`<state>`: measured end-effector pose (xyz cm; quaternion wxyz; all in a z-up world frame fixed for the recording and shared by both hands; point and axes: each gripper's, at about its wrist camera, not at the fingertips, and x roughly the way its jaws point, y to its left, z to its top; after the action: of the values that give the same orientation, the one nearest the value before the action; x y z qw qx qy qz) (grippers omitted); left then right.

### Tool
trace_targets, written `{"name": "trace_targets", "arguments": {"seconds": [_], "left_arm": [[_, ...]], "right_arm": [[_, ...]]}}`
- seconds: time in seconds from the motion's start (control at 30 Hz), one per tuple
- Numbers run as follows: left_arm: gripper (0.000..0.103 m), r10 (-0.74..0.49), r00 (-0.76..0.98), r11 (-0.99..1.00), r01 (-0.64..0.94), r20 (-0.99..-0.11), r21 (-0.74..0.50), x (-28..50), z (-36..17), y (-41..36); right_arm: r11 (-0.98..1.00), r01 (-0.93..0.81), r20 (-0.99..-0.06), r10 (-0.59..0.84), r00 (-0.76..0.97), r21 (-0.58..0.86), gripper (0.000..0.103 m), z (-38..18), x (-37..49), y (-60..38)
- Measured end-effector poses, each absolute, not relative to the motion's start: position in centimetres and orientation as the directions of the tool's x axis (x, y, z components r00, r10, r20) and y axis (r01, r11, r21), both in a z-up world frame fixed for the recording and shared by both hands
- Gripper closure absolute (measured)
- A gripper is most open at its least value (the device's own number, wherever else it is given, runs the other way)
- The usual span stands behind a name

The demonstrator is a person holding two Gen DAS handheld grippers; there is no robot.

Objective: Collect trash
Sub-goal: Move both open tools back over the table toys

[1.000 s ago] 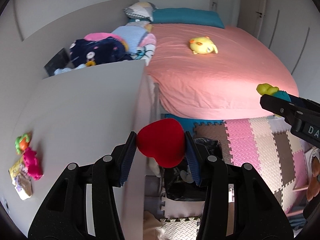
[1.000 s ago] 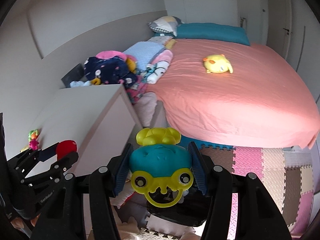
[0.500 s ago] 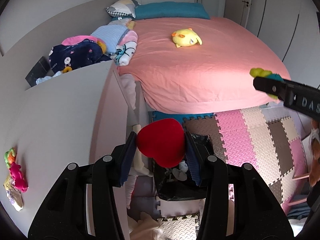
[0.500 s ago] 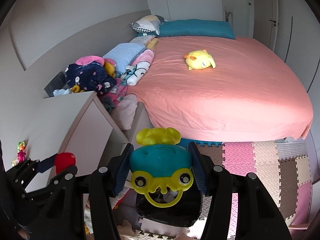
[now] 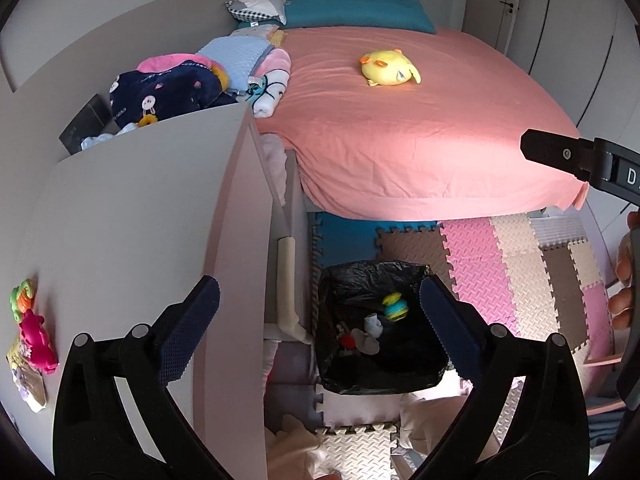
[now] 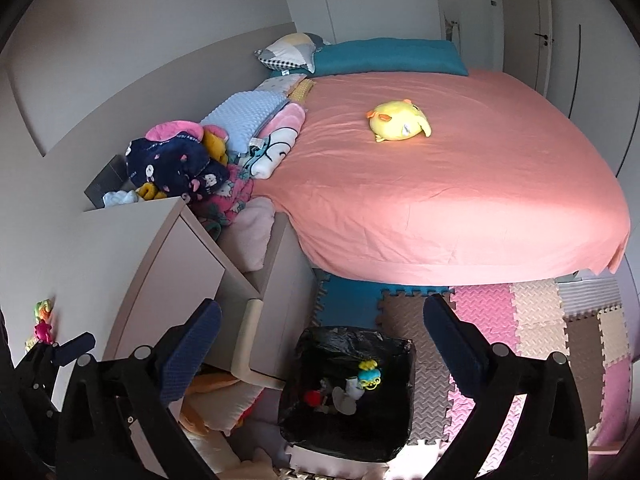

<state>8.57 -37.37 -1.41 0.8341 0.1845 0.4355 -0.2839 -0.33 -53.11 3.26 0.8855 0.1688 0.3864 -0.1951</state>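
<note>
A: Why are both grippers hanging over the bin [image 5: 332, 280]?

B: Looks like a drop spot. The bin is bag-lined and stands on the mat [image 5: 480, 256] between the cabinet [image 5: 132, 220] and the bed [image 5: 420, 128], so anything let go from up here should fall straight in.

A: Is either one holding anything?

B: No. The left gripper [image 5: 320, 308] has its jaws spread wide with nothing between them, and the right gripper [image 6: 322, 324] stands the same way — wide and empty.

A: So where's the trash?

B: Down in the bin. In the right view a red piece [image 6: 313, 397] and a teal-and-yellow toy [image 6: 369, 376] lie on the black liner, with some pale scraps beside them. In the left view they sit below and between the jaws, well apart from the pads.

A: Anything left to collect?

B: My guess — the small toys [image 5: 30, 320] on the cabinet's near left end, off to the left of the left gripper. The yellow plush [image 5: 390, 68] on the bed is far off, and I can't tell whether it counts as trash.
</note>
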Motion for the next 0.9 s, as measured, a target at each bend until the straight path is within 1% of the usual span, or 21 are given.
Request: {"name": "trace_targets", "arguments": {"seconds": [0.47,0.9], "left_arm": [[0.006,-0.333,0.480,0.787,0.616,-0.811,0.041,8.1,-0.1,-34.9],[0.006,-0.328,0.514,0.828,0.561,-0.793,0.021,8.4,1.0,-30.0]], "right_arm": [[0.878,0.456,-0.741,-0.208,0.639,0.147,0.003,4.6,-0.5,-50.8],[0.903,0.406,-0.732,-0.181,0.657,0.140,0.003,5.5,0.2,-46.5]]}}
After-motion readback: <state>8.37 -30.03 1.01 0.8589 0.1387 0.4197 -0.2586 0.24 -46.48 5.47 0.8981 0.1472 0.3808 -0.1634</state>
